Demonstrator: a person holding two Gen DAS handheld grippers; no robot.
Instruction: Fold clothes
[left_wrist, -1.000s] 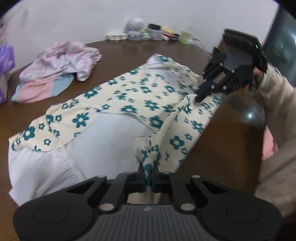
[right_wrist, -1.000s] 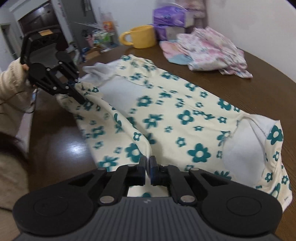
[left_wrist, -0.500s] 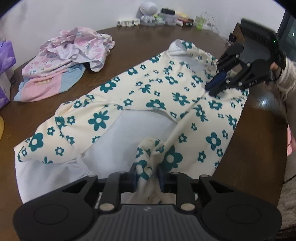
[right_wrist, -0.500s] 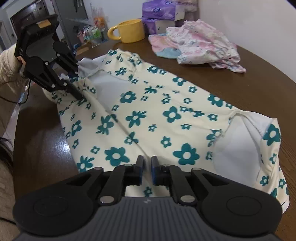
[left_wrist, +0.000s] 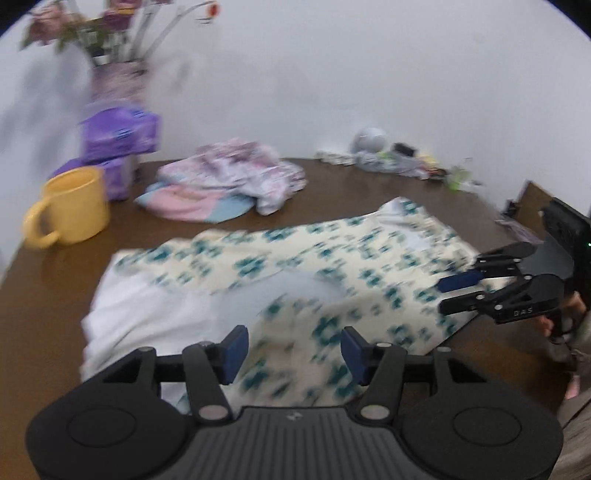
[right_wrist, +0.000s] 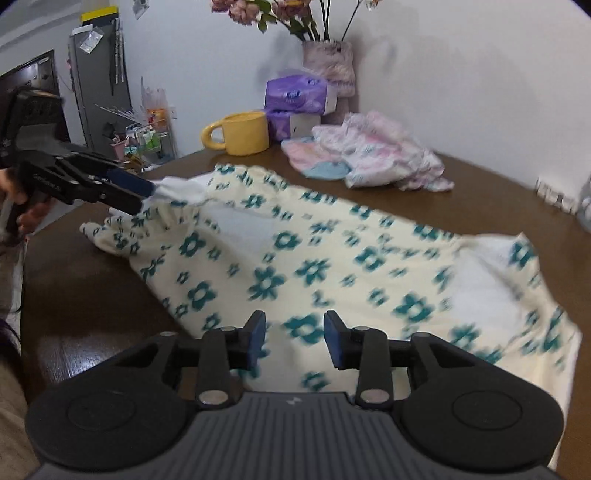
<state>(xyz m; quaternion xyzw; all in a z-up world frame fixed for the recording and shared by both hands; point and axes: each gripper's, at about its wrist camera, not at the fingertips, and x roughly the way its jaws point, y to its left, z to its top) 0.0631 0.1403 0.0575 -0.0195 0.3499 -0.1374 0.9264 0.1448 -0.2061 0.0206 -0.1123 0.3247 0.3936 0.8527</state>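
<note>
Both tongs spread wide above the floral garment (right_wrist: 295, 258)
Left tongs (left_wrist: 290, 349) and right tongs (right_wrist: 294, 334) are held empty; the print is blurred

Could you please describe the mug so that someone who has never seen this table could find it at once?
On the brown table, look past the flowered garment toward the wall with the vase. The mug stands upright just left of the purple tissue packs. It is the only yellow, hard-sided thing there, with a big loop handle.
</note>
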